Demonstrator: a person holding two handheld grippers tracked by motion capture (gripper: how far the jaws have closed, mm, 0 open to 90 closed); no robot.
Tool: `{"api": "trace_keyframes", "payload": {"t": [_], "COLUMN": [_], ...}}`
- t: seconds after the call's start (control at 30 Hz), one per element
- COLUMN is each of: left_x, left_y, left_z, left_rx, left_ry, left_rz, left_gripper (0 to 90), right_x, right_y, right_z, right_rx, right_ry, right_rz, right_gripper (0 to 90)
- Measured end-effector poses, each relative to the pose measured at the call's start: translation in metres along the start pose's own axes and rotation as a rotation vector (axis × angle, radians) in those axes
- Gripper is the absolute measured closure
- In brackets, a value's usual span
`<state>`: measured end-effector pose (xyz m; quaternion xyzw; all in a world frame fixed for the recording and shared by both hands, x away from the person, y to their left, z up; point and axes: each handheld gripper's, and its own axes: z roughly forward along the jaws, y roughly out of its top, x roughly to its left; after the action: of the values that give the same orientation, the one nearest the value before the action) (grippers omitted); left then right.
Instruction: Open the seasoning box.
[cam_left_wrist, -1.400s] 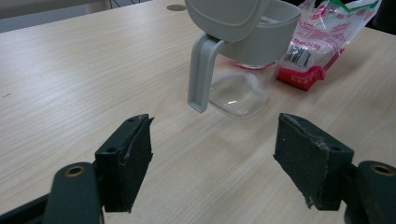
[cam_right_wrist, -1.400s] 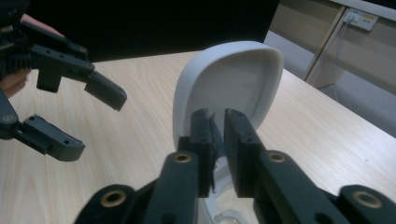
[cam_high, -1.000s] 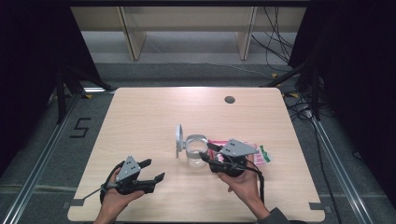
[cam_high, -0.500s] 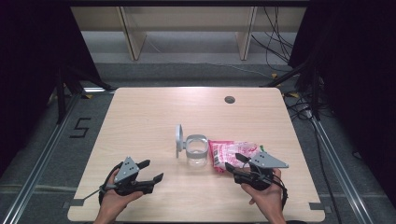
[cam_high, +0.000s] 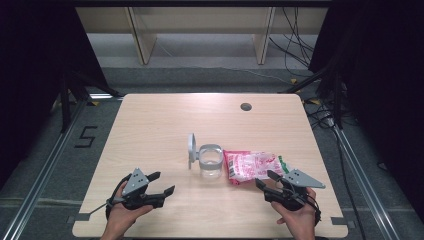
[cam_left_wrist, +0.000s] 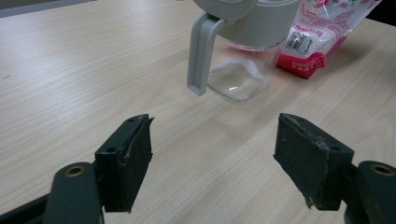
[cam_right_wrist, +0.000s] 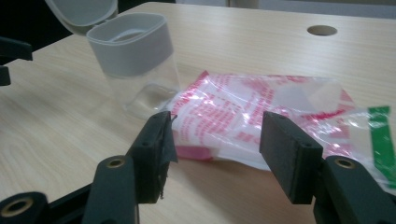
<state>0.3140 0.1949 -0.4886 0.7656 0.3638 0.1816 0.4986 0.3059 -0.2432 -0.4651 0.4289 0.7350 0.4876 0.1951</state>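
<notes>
The pink snack bag (cam_high: 250, 165) lies flat on the desk (cam_high: 160, 125), touching or just beside the clear container (cam_high: 210, 161), whose lid stands open. The right gripper (cam_high: 266, 180) sits at the bag's near edge; its fingers (cam_right_wrist: 156, 140) have just been opening and stand apart, the bag beyond their tips, seemingly not between them. The left gripper (cam_high: 161, 183) rests well apart from the bag, fingers (cam_left_wrist: 126, 158) spread with nothing between, pointed at the container.
</notes>
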Motion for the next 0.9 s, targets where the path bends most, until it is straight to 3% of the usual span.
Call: {"api": "trace_keyframes", "payload": {"t": [0.1,0.37,0.47,0.53,0.57,0.6,0.67,0.9], "left_x": [0.0,0.0,0.0,0.0,0.0,0.0,0.0,0.0], "left_y": [0.0,0.0,-0.001,-0.001,0.0,0.0,0.0,0.0], "left_z": [0.0,0.0,0.0,0.0,0.0,0.0,0.0,0.0], "left_rx": [-0.003,0.005,0.007,0.008,0.01,0.009,0.009,0.003], "left_ry": [0.001,0.004,0.009,0.008,0.008,0.007,0.008,0.002], "left_rz": [-0.002,0.001,-0.002,-0.001,0.0,0.002,0.005,0.002], "left_gripper": [26.7,26.8,26.8,26.7,26.7,26.7,26.8,26.8], "right_x": [-0.003,-0.008,-0.013,-0.014,-0.011,-0.016,-0.012,-0.019], "right_y": [-0.003,-0.011,-0.015,-0.016,-0.017,-0.018,-0.019,-0.022], "right_z": [-0.003,-0.009,-0.012,-0.012,-0.013,-0.013,-0.016,-0.016], "right_rx": [0.003,0.018,0.012,0.013,0.024,0.033,0.057,0.055], "right_ry": [-0.008,-0.008,-0.046,-0.038,-0.056,-0.059,-0.088,-0.1], "right_rz": [0.029,0.028,0.063,0.079,0.114,0.072,0.121,0.075], "right_gripper": [45.2,42.7,40.1,39.9,40.0,40.0,39.9,39.5]}}
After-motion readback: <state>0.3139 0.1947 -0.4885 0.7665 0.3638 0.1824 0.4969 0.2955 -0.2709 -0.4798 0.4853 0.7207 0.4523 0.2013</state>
